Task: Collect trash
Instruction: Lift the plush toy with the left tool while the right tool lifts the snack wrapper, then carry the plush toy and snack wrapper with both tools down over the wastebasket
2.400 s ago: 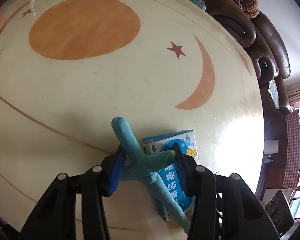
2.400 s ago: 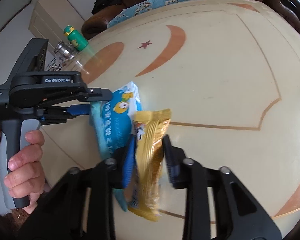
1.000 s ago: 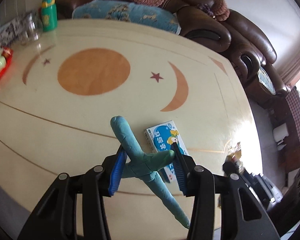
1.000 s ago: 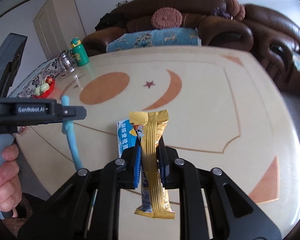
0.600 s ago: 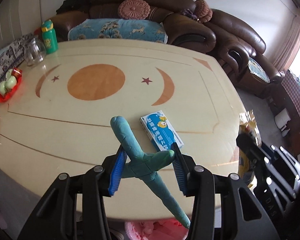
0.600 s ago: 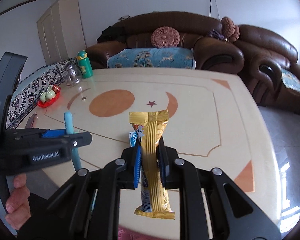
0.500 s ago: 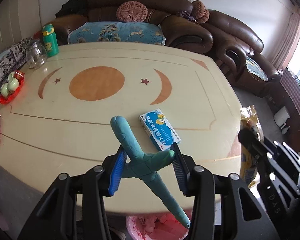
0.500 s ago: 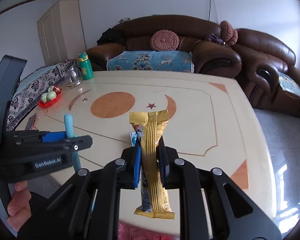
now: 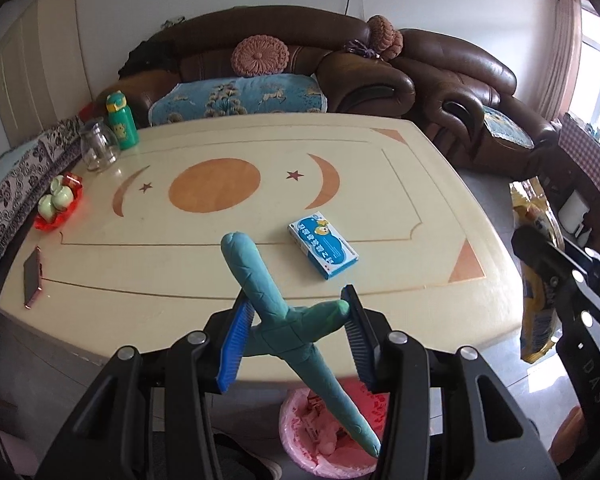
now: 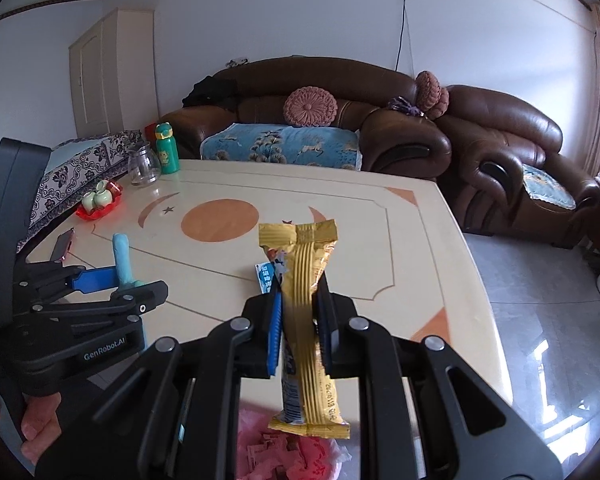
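your left gripper (image 9: 298, 326) is clamped on the teal cross-shaped clay piece (image 9: 288, 320), held off the near edge of the table (image 9: 400, 184), with its long lower tip hanging over the pink-lined trash bin (image 9: 324, 446) on the floor below. your right gripper (image 10: 300, 320) is squeezed shut on the gold snack wrapper (image 10: 304, 320), which stands upright between the pads, its bottom end dangling above the same pink bag. in the left wrist view the wrapper shows at the far right, past the table's right edge.

the blue medicine box (image 9: 323, 245) lies flat on the table, toward the near right part, apart from both grippers and a bit in from the near edge.

further out: a phone (image 9: 33, 272) lies by the near left corner, a red tray of small green cups (image 9: 58, 204) sits along the left edge, and a glass jar (image 9: 97, 149) and green bottle (image 9: 121, 121) stand side by side at the far left corner. a brown leather sofa (image 9: 380, 72) with a blue cushion cover (image 9: 240, 98) runs behind the far edge.
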